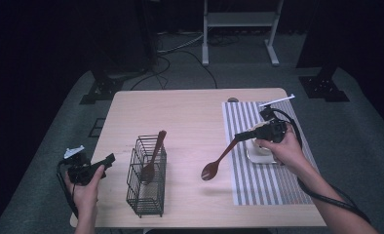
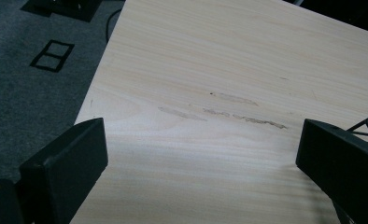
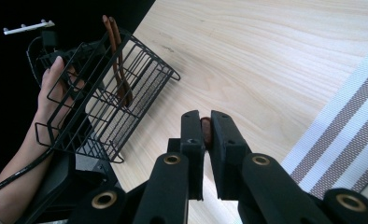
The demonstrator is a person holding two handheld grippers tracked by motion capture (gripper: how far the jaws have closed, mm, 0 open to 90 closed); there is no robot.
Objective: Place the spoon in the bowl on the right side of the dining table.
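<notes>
While the right gripper (image 1: 239, 135) clamps the brown wooden spoon (image 1: 218, 160) by its handle above the table, at three o'clock from the black wire basket (image 1: 146, 183), the left gripper (image 1: 108, 161) stands wide open.

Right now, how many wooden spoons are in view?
2. One spoon is clamped by its handle in the right gripper, bowl hanging above the table. The other spoon stands bowl-down in the black wire basket. None seems hidden.
</notes>
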